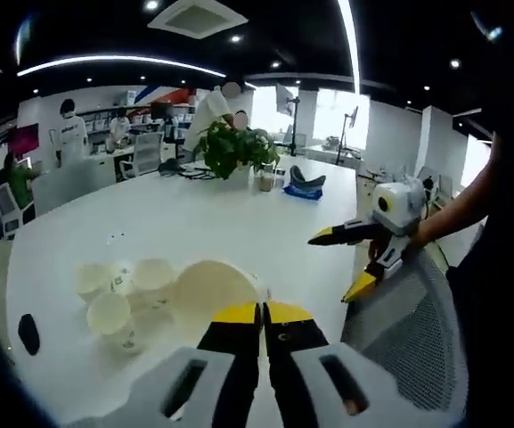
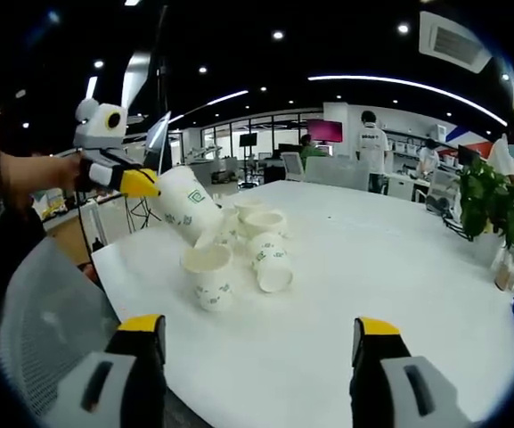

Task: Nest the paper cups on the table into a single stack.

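cups (image 2: 239, 250) clustered on table (image 2: 399, 294) | potted plant (image 1: 234, 147) behind, far side

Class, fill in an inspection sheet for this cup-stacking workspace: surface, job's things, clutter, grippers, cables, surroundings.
Surface: white table, mostly bare.
Job's things: loose paper cups grouped near the table's edge, some upright, at least one on its side; one held cup tilted above them.
Clutter: potted plant and a blue item at the far side.
Grippers: left gripper shut on the held cup; right gripper open, holding nothing.
Cables: nothing seen.
Surroundings: mesh chair back beside the table; office with people at desks.
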Tool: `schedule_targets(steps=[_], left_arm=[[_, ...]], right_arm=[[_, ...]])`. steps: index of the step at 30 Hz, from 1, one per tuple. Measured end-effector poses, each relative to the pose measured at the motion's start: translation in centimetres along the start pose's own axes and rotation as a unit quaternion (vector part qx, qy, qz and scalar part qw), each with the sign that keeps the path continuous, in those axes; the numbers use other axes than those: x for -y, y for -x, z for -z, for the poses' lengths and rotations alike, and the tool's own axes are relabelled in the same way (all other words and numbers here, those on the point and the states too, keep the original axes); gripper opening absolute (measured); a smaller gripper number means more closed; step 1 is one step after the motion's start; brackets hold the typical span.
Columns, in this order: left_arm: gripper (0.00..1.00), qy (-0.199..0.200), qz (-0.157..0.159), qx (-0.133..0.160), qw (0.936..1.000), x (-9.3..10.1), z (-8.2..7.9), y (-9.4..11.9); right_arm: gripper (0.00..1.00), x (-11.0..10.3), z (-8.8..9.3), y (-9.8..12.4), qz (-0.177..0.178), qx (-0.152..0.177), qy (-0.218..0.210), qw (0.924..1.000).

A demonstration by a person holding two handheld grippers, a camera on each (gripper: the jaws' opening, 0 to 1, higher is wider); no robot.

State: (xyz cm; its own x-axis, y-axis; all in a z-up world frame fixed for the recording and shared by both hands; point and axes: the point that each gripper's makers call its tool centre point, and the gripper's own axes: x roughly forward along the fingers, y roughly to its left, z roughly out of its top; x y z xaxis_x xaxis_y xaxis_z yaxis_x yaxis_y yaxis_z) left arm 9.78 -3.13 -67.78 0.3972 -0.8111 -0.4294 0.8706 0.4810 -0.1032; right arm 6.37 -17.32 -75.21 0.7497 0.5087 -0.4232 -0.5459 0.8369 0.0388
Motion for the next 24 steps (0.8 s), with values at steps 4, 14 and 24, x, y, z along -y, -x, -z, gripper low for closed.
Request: schedule_targets(steps=[4,14,24], left_arm=[[0.0,-0.013,-0.002,-0.022,0.9997,-0.1,1.0,-0.5],[0.0,-0.018,-0.013,-0.037,0.9991,-1.2,1.8,-0.5],[0.0,-0.035,-0.01,-0.049,0.9981,-0.9,2.4,-1.1]], right_arm=[[0.87,0.3,0.1,0.0,0.001,0.0,0.0,1.0],[0.87,0.2,0.2,0.0,0.001,-0.001,-0.001,1.0],[0.86,0.7,0.5,-0.1,0.003,-0.001,-0.004,1.0]])
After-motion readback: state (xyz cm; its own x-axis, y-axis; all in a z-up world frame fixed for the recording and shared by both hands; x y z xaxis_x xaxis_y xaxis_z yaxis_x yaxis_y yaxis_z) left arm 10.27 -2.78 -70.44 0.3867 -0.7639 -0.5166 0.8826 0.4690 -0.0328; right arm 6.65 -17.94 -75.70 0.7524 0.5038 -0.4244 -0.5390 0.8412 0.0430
